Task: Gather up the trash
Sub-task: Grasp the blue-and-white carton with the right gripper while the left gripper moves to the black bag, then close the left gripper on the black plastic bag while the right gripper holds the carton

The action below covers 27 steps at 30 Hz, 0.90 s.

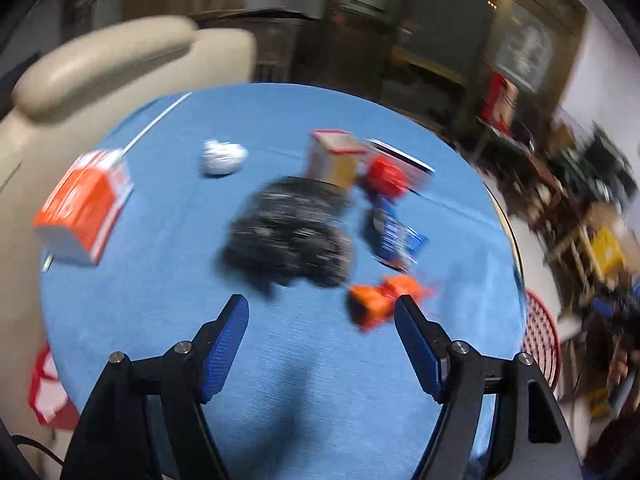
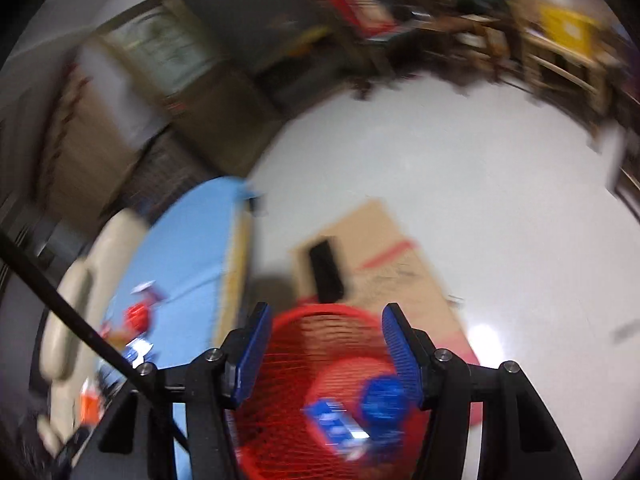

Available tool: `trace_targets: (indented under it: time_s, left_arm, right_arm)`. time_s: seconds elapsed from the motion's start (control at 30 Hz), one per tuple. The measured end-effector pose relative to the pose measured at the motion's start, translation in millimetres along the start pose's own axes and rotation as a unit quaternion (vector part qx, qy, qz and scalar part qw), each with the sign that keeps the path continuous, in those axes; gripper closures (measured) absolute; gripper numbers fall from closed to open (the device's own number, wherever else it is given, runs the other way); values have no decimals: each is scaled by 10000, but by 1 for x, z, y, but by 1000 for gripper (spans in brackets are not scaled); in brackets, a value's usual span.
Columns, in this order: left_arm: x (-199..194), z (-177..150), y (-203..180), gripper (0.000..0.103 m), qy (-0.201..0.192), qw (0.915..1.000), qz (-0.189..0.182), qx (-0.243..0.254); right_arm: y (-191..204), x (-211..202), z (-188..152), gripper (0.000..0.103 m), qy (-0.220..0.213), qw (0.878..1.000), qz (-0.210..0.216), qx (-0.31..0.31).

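While left gripper (image 1: pixel 320 308) hangs over the blue worktop (image 1: pixel 160 300) w/ fingers spread & empty, orange wrapper (image 1: pixel 378 300) sits just by its right finger, likely next pick. Right gripper (image 2: pixel 322 320), fingers apart, nothing held, hovers above red basket (image 2: pixel 288 380) holding blue trash.

The table (image 1: pixel 160 320) under the left claw (image 1: pixel 320 312) is showing a plain light blue cloth. Just beyond the claw's right finger an orange crumpled wrapper (image 1: pixel 380 300) is lying, and ahead of the claw a black speckled bag (image 1: pixel 288 232). Far to its left an orange and white carton (image 1: pixel 84 208) is lying. Its pads (image 1: pixel 224 348) are blue. Below the right claw (image 2: pixel 322 344) a red mesh basket (image 2: pixel 280 400) is holding blue packets (image 2: pixel 384 400).
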<state>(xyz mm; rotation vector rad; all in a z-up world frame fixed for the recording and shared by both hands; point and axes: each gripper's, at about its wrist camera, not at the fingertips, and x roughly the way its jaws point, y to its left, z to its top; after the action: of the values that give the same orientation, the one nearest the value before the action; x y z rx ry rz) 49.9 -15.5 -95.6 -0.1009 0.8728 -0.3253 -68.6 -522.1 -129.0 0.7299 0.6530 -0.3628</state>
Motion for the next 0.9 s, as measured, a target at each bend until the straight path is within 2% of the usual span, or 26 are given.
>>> trace_targets:
  time_s: [0.07,0.17,0.33,0.4,0.6,0.83,0.9]
  left_arm:
    - [4,5,16,27,3,9995,-68,-298]
    - [13,15,27,27,42,9987,-41,-503]
    - [36,37,38,27,62,9977,-68,-677]
    - [45,49,47,27,53,9971,-70,-751]
    - [78,68,58,27,291,9937,-473,-977]
    - [105,67,56,27,493,9901,-781,-1060]
    - [111,66,52,31,508,9906,-802,-986]
  right_arm:
    - [41,11,-5,41,248,9979,420,-420]
    - [113,42,-27,41,842,9853,1052,-1052]
    - [208,92,-59,41,1390,9610,1541,-1827]
    - [243,113,-70,41,1543,9504,1584,-2186]
    - [314,166,-106,43,1860,9284,1491,-2850]
    - [340,213,-124,43,1881,9244,1155,-3111]
    - [343,222,-128,46,1939,9208,1087,-3205]
